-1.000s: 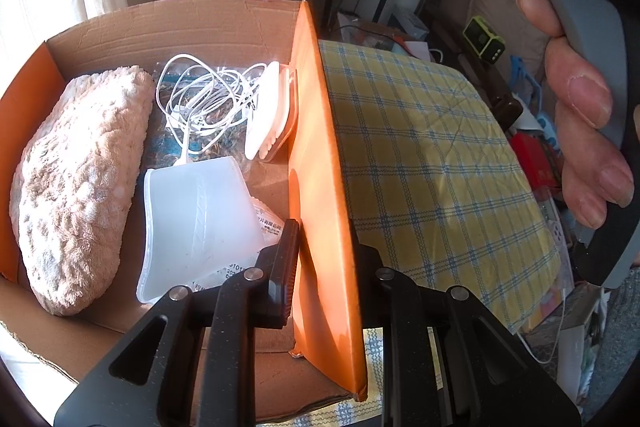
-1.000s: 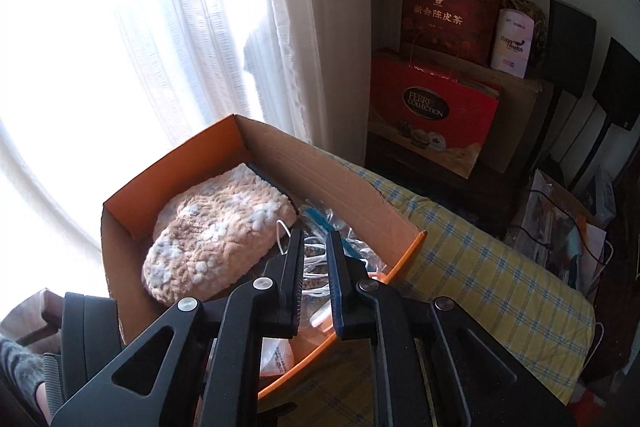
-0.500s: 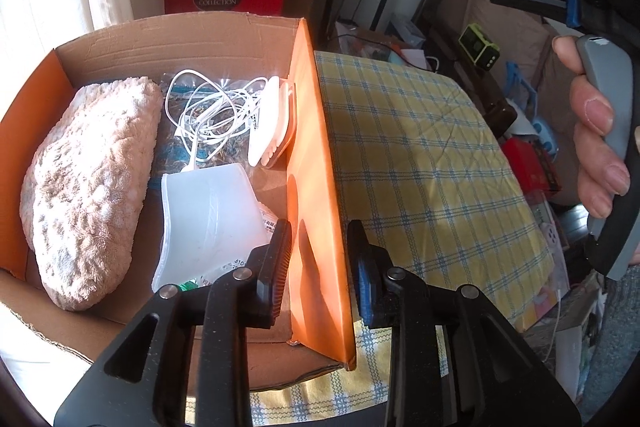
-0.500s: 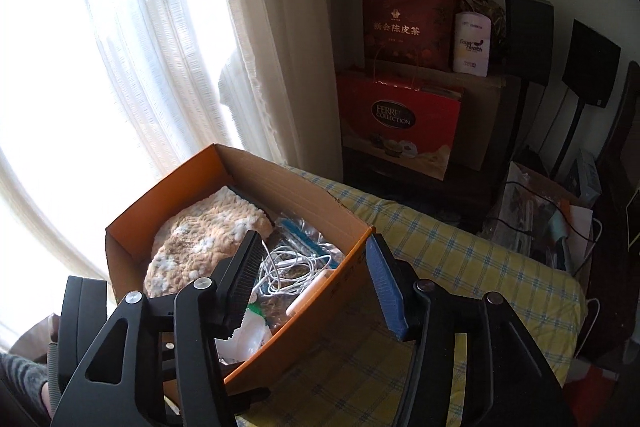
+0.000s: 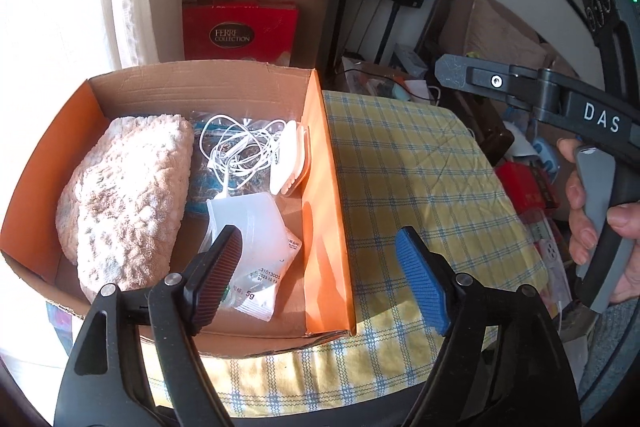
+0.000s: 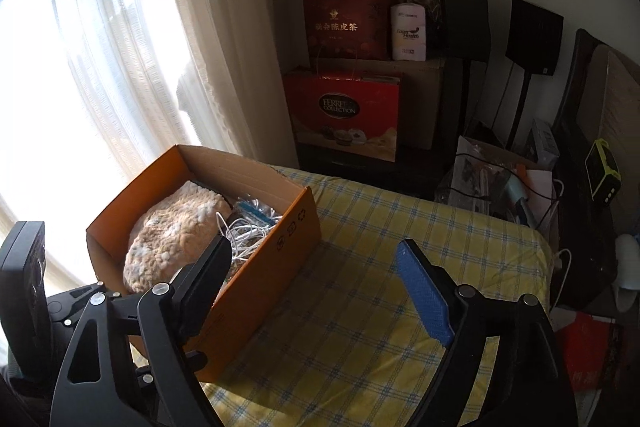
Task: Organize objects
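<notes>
Left wrist view: one packed cardboard box [image 5: 324,211] on the checked tabletop [image 5: 412,187], both sets of jaws spread and empty.

The box lies just ahead of the left gripper [image 5: 318,279], whose jaws have just been opening astride its orange right wall; its long axis runs away from the camera. The right gripper [image 6: 316,287] has also been opening, further off. Inside: one fluffy pouch [image 5: 128,195], one white container [image 5: 244,219], one cable tangle [image 5: 236,147], one sachet [image 5: 260,287].

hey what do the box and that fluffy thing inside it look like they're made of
Box: corrugated cardboard, matte orange outside and plain brown inside, going by the creased walls and raw edges. Fluffy bundle: probably plush fleece fabric, pinkish with pale flecks, going by its nubby pile.
</notes>
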Demonstrator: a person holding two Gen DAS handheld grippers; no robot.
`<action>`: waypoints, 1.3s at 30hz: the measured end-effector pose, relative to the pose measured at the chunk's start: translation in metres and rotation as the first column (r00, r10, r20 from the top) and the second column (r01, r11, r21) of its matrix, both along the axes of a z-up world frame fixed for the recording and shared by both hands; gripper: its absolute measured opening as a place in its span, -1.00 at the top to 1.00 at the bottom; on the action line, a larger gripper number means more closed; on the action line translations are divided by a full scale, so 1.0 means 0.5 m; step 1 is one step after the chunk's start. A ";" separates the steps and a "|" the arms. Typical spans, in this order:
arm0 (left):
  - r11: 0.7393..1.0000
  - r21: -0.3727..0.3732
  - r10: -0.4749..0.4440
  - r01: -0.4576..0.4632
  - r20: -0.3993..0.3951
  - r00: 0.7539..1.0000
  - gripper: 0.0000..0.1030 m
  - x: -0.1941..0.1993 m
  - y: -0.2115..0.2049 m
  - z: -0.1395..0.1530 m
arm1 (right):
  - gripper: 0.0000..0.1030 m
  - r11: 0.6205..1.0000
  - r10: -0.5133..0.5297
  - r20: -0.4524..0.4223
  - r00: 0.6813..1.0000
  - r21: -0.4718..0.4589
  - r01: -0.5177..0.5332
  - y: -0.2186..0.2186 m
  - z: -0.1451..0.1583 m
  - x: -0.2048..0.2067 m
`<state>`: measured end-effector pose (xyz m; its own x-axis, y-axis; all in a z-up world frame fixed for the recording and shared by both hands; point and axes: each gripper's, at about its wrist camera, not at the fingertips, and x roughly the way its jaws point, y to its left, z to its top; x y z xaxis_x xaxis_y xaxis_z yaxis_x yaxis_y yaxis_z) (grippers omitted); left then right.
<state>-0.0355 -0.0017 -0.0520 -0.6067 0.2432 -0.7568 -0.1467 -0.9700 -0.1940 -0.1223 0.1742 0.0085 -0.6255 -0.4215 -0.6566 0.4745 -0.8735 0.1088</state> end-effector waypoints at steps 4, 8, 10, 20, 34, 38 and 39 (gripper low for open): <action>1.000 -0.023 0.019 -0.020 -0.032 0.999 -0.70 0.005 -0.008 0.022 | -0.66 0.998 -0.051 -0.029 0.998 0.030 0.052 0.021 -0.001 0.025; 0.998 -0.045 0.049 -0.051 -0.054 0.997 -0.87 0.010 -0.018 0.039 | -0.72 0.995 -0.092 -0.045 0.995 0.023 0.093 0.040 0.005 0.056; 0.995 -0.064 0.068 -0.072 -0.067 0.995 -0.93 0.014 -0.026 0.046 | -0.74 0.994 -0.106 -0.053 0.993 0.027 0.108 0.046 0.008 0.070; 0.985 -0.105 0.129 -0.136 -0.072 0.989 -1.00 0.031 -0.069 0.054 | -0.97 0.973 -0.228 -0.054 0.972 0.027 0.229 0.075 -0.006 0.140; 0.975 -0.163 0.141 -0.153 -0.083 0.986 -1.00 0.074 -0.095 0.058 | -0.99 0.925 -0.362 -0.079 0.929 0.091 0.368 0.081 -0.026 0.220; 0.973 -0.172 0.141 -0.155 -0.088 0.986 -1.00 0.089 -0.095 0.059 | -0.99 0.917 -0.383 -0.091 0.919 0.078 0.390 0.080 -0.033 0.248; 0.974 -0.168 0.141 -0.154 -0.087 0.986 -1.00 0.092 -0.096 0.060 | -0.99 0.915 -0.389 -0.091 0.917 0.075 0.396 0.081 -0.035 0.253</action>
